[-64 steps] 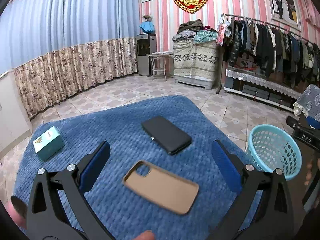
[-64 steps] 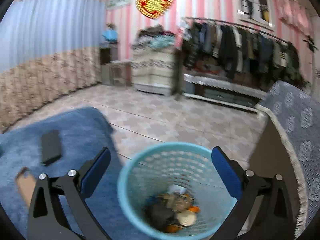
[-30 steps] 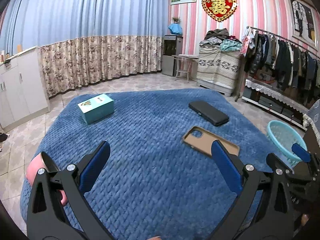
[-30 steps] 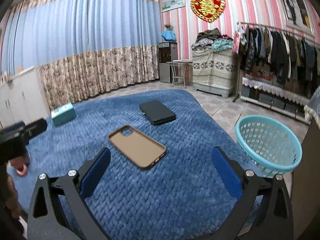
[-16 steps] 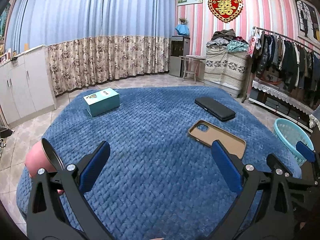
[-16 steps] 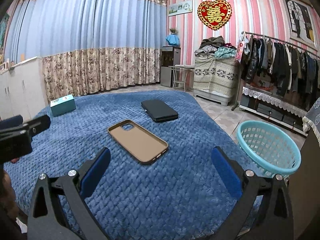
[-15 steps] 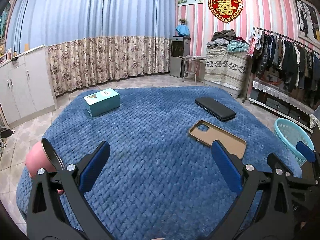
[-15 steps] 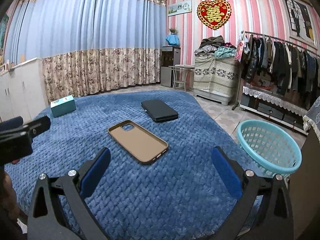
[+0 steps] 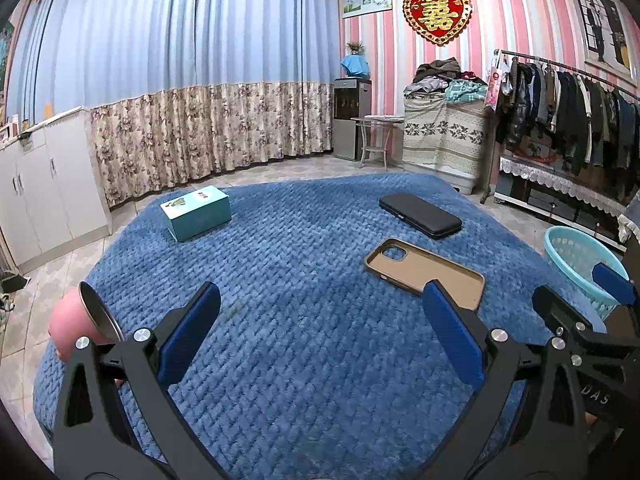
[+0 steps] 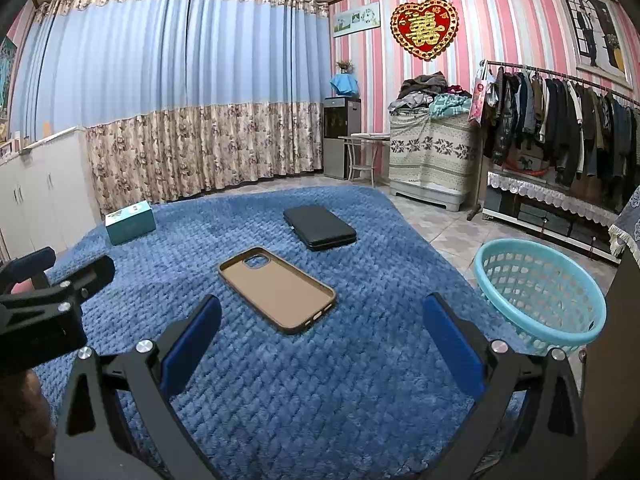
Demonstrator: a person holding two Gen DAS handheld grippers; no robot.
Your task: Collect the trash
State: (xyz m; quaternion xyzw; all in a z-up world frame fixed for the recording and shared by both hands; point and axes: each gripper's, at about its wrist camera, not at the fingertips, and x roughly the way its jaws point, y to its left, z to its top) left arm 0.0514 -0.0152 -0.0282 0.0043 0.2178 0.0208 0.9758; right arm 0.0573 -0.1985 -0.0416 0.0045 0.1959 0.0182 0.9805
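Both my claws are spread wide, nothing held: left gripper, right gripper. The pink can lies at nine o'clock on the blue blanket. Looks light, thin-walled, crushable; I'd pinch gently across its body.

Your left gripper and right gripper have black frames, blue pads, silver screws.

Both tools, left and right, now farther back from basket, blanket centered.
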